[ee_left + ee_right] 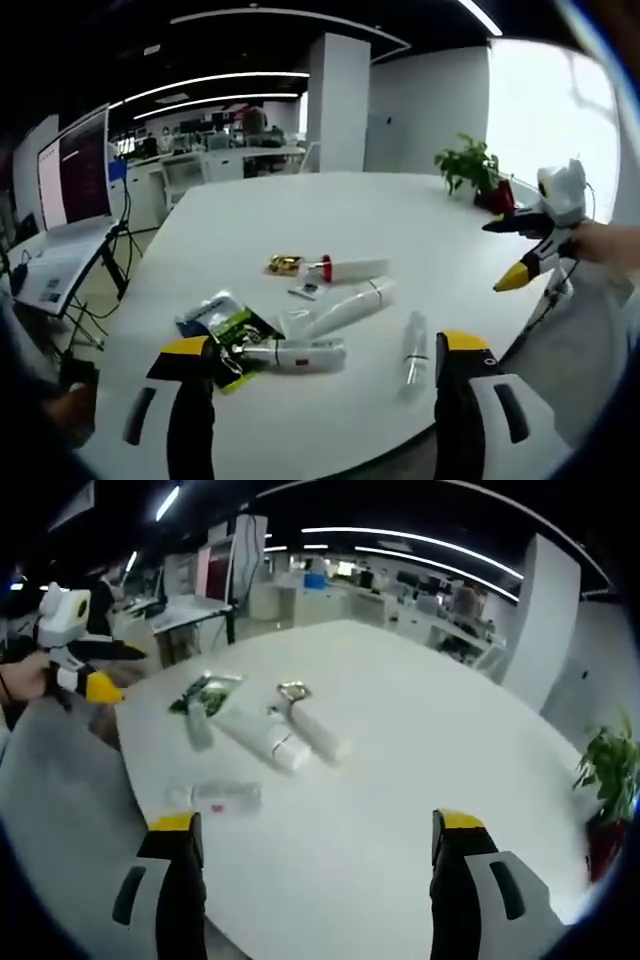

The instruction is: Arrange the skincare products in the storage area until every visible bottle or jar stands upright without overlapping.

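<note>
White table (300,210) carrying the skincare products, all lying flat in a loose cluster near its front edge. Long white tube (340,308), axis diagonal, ahead of and between the left gripper's (325,365) open, empty jaws. Red-capped tube (350,268) behind it, axis roughly across the view. Tube (295,353) resting partly on the green sachets (225,330), just beyond the left jaw tip. Clear bottle (415,350), axis running away from the camera, just inside the right jaw tip, hence likely the readiest pick. Right gripper (315,835), jaws likewise open and empty, sits farther off; the clear bottle (222,797) lies nearest its left jaw
</note>
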`<state>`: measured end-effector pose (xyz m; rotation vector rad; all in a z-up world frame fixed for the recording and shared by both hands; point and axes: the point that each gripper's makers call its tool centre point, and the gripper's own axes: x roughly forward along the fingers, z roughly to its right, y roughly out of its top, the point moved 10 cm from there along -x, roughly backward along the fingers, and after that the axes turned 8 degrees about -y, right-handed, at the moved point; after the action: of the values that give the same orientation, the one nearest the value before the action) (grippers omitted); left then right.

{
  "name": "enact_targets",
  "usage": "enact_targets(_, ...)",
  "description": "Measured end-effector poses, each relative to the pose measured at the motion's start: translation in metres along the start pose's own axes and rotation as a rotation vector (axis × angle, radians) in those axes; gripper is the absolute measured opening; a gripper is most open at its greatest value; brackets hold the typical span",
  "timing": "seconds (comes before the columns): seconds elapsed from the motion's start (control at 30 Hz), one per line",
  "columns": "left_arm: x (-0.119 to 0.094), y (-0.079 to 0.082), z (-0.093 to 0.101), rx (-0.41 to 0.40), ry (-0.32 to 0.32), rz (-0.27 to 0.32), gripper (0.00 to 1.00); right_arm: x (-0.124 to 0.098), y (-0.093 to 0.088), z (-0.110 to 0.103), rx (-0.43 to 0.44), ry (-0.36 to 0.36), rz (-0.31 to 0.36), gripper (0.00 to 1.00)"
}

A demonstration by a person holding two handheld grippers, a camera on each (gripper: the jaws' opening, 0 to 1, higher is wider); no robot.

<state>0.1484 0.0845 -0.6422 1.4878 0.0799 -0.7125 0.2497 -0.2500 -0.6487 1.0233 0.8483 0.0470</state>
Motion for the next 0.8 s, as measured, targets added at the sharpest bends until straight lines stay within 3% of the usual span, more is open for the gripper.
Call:
enact_targets(0.3,0.001,0.000,0.001,0.028,-0.005,-0.015,0.82,0.027,0.021,0.009,-0.074,0.041,-0.014,0.90)
enact_targets(0.63,0.001,-0.001,-0.001,0.005,-0.009,-0.019,0.81,0.063,0.042,0.013,-0.140,0.098,-0.039,0.85)
enact_targets(0.8,0.001,-0.001,-0.001,0.003,-0.003,-0.017,0.81,0.077,0.051,0.016,-0.158,0.123,-0.068,0.77)
